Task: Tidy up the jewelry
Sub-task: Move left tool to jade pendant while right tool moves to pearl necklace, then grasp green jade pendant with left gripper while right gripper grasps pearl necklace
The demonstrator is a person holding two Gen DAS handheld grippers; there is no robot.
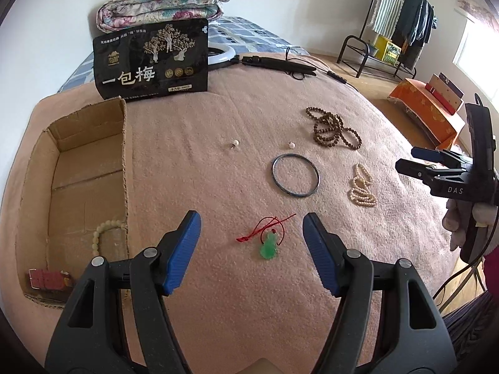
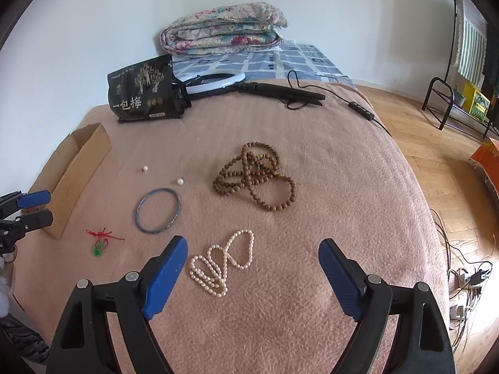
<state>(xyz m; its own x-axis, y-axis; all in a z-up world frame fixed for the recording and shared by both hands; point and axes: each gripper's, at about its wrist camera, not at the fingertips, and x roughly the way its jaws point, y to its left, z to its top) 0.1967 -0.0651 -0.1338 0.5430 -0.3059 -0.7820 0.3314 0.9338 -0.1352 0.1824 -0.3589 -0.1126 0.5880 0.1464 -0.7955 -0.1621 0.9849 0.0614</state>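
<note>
My left gripper (image 1: 251, 221) is open just above a green jade pendant on a red cord (image 1: 268, 247), which lies between its fingers on the pink blanket. My right gripper (image 2: 252, 246) is open over a pearl necklace (image 2: 220, 265). A dark bangle (image 1: 295, 175), two loose pearls (image 1: 235, 143) (image 1: 291, 145) and a brown bead necklace (image 1: 335, 127) lie further out. A cardboard box (image 1: 40, 168) at the left holds a pale bead bracelet (image 1: 103, 233) and a red item (image 1: 46, 279). The right gripper also shows in the left wrist view (image 1: 421, 162).
A black snack bag (image 1: 151, 59) stands behind the box. A ring light (image 1: 220, 54) with its black stand and cable lies at the far edge. A folded quilt (image 1: 162, 3) is on the bed behind. A clothes rack (image 1: 402, 21) stands at the right.
</note>
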